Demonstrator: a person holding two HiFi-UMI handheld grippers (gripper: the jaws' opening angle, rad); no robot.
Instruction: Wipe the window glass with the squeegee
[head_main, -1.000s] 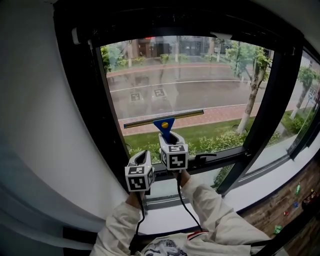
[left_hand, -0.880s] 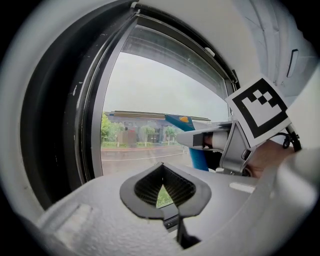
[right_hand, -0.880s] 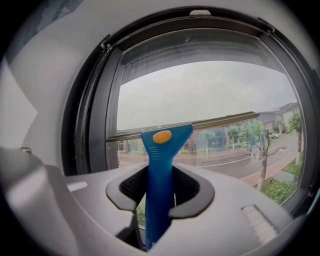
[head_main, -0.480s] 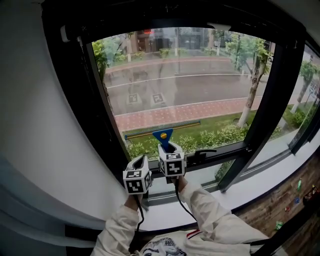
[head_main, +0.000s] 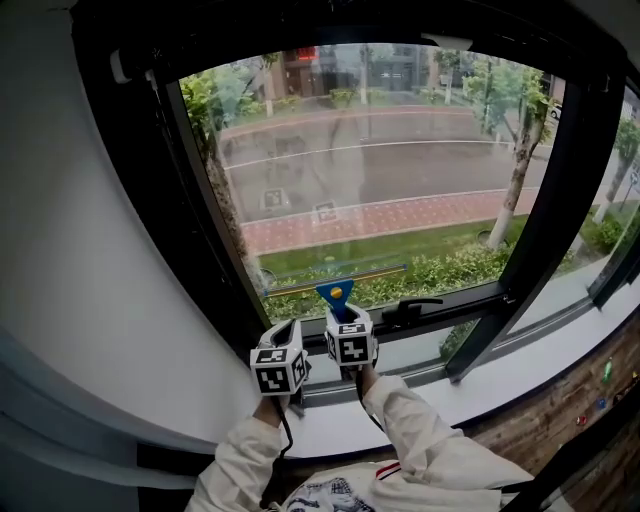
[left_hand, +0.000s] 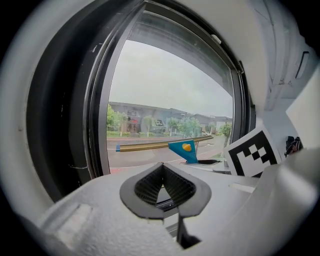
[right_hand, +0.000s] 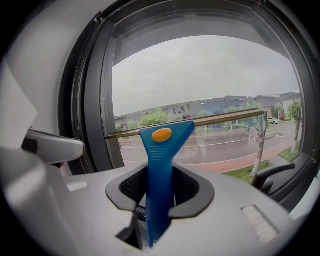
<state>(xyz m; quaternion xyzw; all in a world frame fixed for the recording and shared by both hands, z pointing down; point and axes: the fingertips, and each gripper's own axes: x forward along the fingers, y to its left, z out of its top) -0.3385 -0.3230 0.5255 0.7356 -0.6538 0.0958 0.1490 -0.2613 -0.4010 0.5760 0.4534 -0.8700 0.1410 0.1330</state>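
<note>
While right hand-held gripper (right_hand: 160, 187) clamps its blue handle, squeegee (head_main: 335, 282) blade lies low on window glass (head_main: 400, 150), near bottom frame. Likely light, stiff plastic with flexible edge; handle is best hold. Left hand-held gripper (left_hand: 162, 186) closed, empty.

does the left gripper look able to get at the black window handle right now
Probably not directly: the right gripper, shut on the squeegee, stands between the left gripper and the window handle, so it would need to go around.
</note>
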